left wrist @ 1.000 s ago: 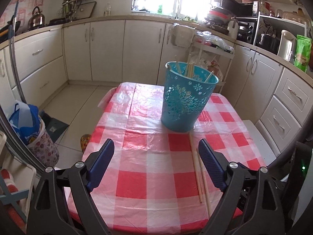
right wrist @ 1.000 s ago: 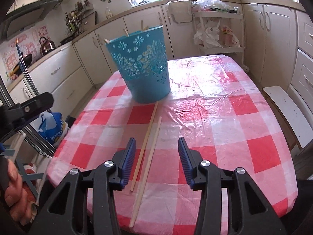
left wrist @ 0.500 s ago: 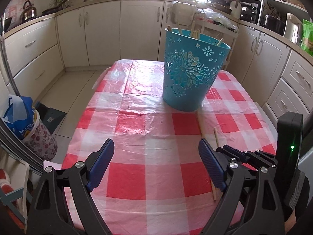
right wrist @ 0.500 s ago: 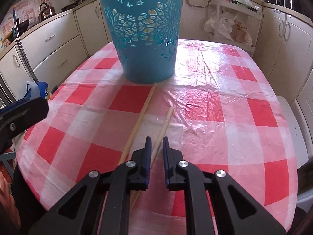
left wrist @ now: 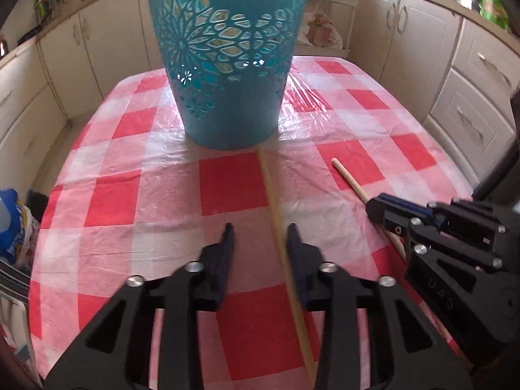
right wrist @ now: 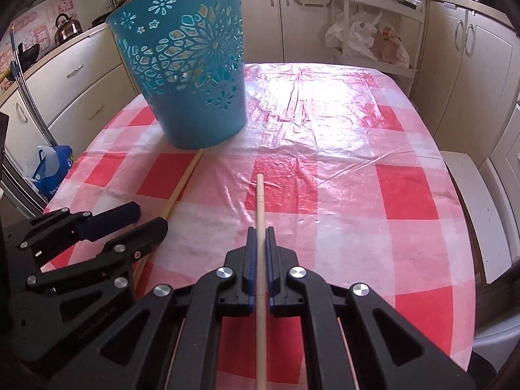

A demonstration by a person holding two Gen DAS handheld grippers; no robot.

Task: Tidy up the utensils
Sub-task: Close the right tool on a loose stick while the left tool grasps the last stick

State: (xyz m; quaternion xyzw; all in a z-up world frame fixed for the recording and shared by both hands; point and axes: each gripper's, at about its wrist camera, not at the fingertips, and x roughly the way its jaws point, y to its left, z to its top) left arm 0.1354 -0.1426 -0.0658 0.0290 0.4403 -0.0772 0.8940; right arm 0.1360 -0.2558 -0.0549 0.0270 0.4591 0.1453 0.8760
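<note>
A teal cut-out bucket (left wrist: 227, 65) stands on the red-and-white checked table; it also shows in the right wrist view (right wrist: 191, 74). Two wooden chopsticks lie in front of it. My right gripper (right wrist: 260, 232) is shut on one chopstick (right wrist: 260, 201), which points toward the bucket; this gripper (left wrist: 377, 209) and its chopstick (left wrist: 349, 180) also show in the left wrist view. My left gripper (left wrist: 260, 232) is partly open around the other chopstick (left wrist: 276, 201), which lies close to its right finger. The left gripper also shows in the right wrist view (right wrist: 148, 219), beside that chopstick (right wrist: 183, 182).
The checked tablecloth (right wrist: 357, 149) has a shiny plastic cover. Cream kitchen cabinets (right wrist: 471, 48) ring the table. A trolley with plastic bags (right wrist: 367, 35) stands behind it. A blue bag (right wrist: 53, 169) sits on the floor at the left, a white stool (right wrist: 471, 201) at the right.
My right gripper has closed on a chopstick. My left gripper has come down and forward over the other chopstick, and its fingers have narrowed.
</note>
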